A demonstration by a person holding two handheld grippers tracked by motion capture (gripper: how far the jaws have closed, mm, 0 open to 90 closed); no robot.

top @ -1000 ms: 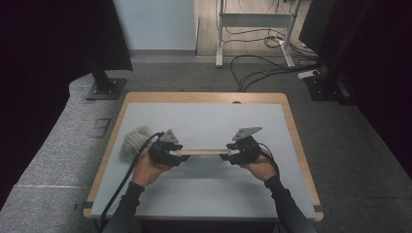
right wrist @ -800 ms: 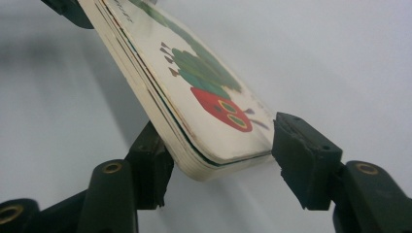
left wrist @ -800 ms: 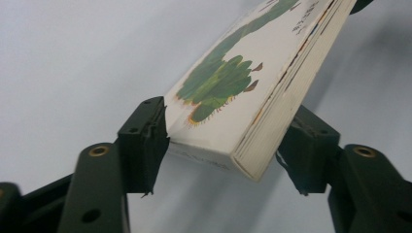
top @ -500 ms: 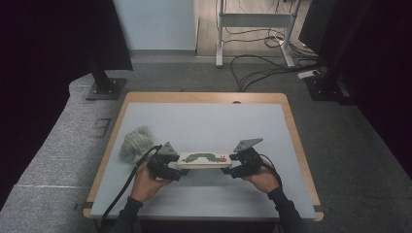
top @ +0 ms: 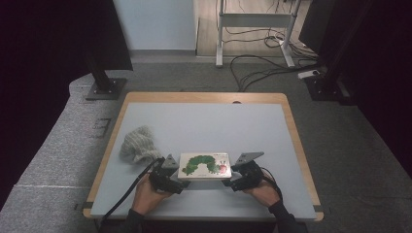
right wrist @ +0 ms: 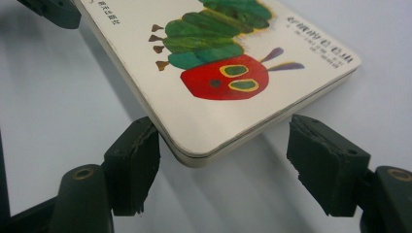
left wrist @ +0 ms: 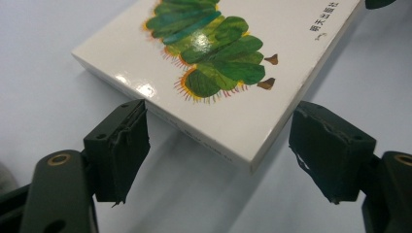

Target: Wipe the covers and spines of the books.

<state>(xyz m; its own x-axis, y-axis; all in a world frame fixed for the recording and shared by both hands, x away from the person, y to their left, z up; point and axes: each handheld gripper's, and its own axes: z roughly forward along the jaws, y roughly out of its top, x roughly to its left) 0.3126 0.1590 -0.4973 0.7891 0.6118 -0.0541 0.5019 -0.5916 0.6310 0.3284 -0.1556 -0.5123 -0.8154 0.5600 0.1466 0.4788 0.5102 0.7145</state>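
Flanking the book, the two grippers sit at its short ends, low over the table. At the book's left end the left gripper has its jaws spread wide; they have just been opening, and in the left gripper view a corner of the book lies between the pads, the left pad close against the book's edge and the right pad clear of it. At the book's right end the right gripper is likewise spread, its jaws also just opened; in the right gripper view the rounded corner by the red head pokes between the pads, the left one perhaps brushing the book's edge, though the angle makes that hard to judge, the right one apart from it. Neither pair clamps the book.

It lies flat on the table, cover up, showing a green caterpillar with a red head that points toward the right gripper. Each gripper is held in a hand, and a black cable trails from the left one toward the near table edge. Just left of the book, beyond the left gripper, lies a crumpled grey cloth.
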